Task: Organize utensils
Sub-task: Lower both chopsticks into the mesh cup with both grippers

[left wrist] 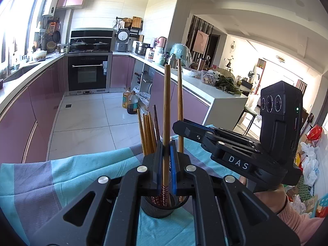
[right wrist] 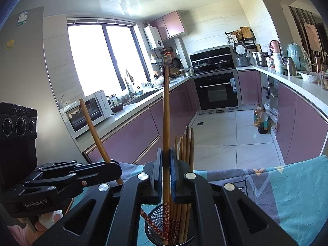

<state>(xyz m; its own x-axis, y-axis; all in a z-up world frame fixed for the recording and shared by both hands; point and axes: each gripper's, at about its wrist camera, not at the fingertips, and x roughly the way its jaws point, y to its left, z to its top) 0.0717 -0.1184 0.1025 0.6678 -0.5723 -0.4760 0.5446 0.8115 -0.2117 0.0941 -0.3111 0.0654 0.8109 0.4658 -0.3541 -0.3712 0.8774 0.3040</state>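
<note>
Where nearest the lens, found left gripper (left wrist: pixel 166 149) pressed onto one upright wooden chopstick (left wrist: pixel 166 102), red-patterned end down inside black mesh holder (left wrist: pixel 157 211). Found right gripper (right wrist: pixel 166 155) likewise pinching second chopstick (right wrist: pixel 166 112), lower end reaching into same holder. Recorded bundle of further chopsticks (right wrist: pixel 185 149) standing in holder just behind the pinched pair. Noted holder seated on teal-and-grey cloth (left wrist: pixel 61 176). Farther off, on tiled floor, logged two oil bottles (left wrist: pixel 130 101) beside purple cabinets (left wrist: pixel 121 71).
</note>
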